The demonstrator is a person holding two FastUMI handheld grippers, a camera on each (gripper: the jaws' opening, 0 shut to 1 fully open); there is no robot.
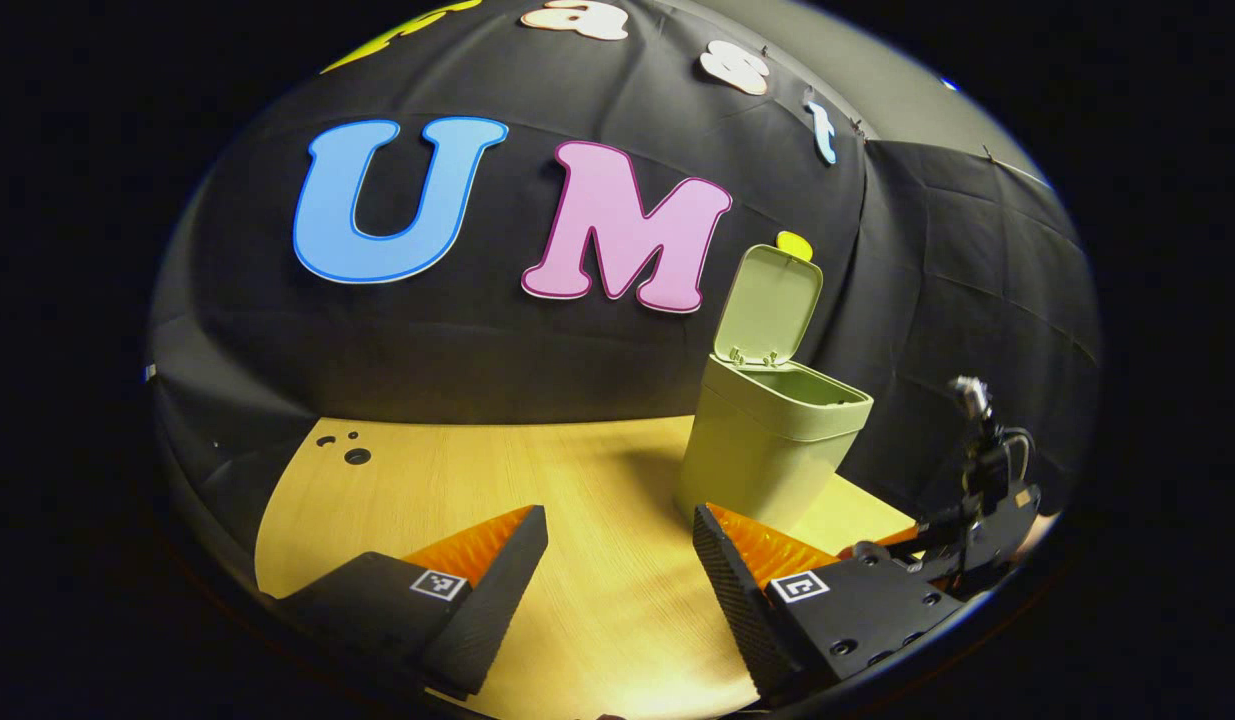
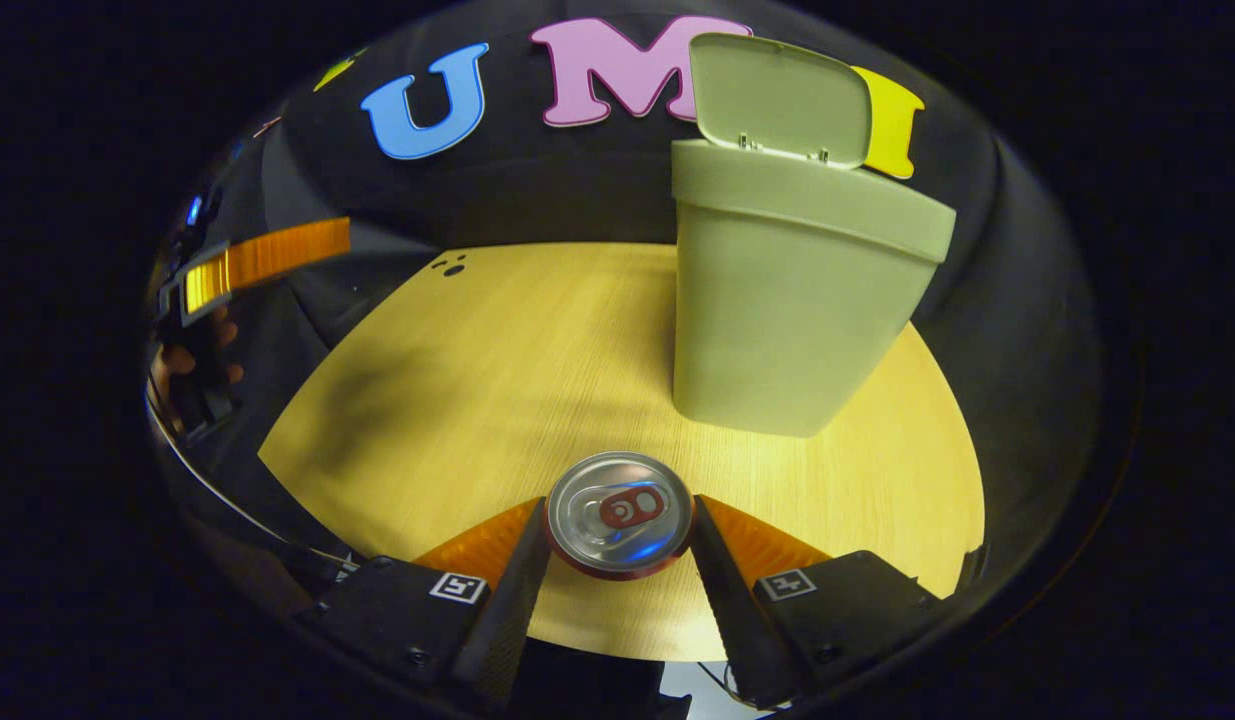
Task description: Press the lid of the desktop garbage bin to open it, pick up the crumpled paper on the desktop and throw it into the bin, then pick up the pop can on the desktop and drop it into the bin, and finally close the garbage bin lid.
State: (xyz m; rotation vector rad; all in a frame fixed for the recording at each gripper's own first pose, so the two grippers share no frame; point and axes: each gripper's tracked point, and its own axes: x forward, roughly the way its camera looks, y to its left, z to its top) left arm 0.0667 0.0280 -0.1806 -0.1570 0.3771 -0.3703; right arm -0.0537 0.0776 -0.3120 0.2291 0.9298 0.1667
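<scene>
Gripping the can (image 2: 620, 514) with our right gripper (image 2: 617, 535), both fingers pressing its sides, just before the open-lidded bin (image 2: 792, 300); our left gripper (image 1: 617, 560) gapes wide, holding nothing.

A pale wooden table (image 1: 577, 480) fills the lower middle of both views, lit brightest near the bottom edge. Black creased cloth (image 1: 457, 340) hangs behind it. Small dark holes (image 1: 356, 455) mark the table's far left corner.

Your pop can (image 2: 619, 512) shows a glossy metal top; the bin (image 2: 792, 300) looks matt, smooth plastic, and the tabletop (image 2: 477, 370) is pale wood grain.
</scene>
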